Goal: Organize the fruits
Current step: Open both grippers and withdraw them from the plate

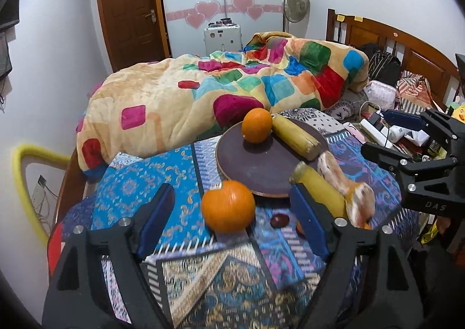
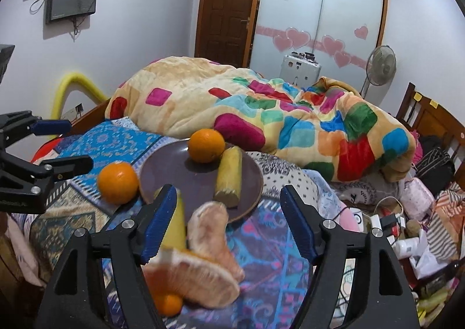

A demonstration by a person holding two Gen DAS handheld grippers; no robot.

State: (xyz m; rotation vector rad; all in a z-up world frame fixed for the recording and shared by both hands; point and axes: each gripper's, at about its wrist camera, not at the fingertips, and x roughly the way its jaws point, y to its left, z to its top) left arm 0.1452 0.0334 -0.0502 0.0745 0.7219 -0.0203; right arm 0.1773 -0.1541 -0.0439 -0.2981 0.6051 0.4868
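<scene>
A dark round plate (image 1: 261, 166) (image 2: 200, 183) lies on the patterned cloth. It holds an orange (image 1: 257, 125) (image 2: 206, 145) and a yellow banana piece (image 1: 296, 137) (image 2: 229, 174). A second orange (image 1: 228, 206) (image 2: 117, 182) sits on the cloth by the plate's edge, between the open jaws of my left gripper (image 1: 232, 221). A second banana piece (image 1: 316, 189) (image 2: 174, 221) and peeled pomelo pieces (image 1: 345, 183) (image 2: 209, 244) lie beside the plate. My right gripper (image 2: 229, 221) is open over the pomelo; it also shows in the left wrist view (image 1: 389, 140).
A colourful blanket (image 1: 203, 90) (image 2: 261, 113) is heaped behind the plate. Cables, a power strip (image 1: 375, 131) and clutter (image 2: 407, 227) fill the right side. A small dark fruit (image 1: 279, 220) and a small orange fruit (image 2: 168, 304) lie on the cloth.
</scene>
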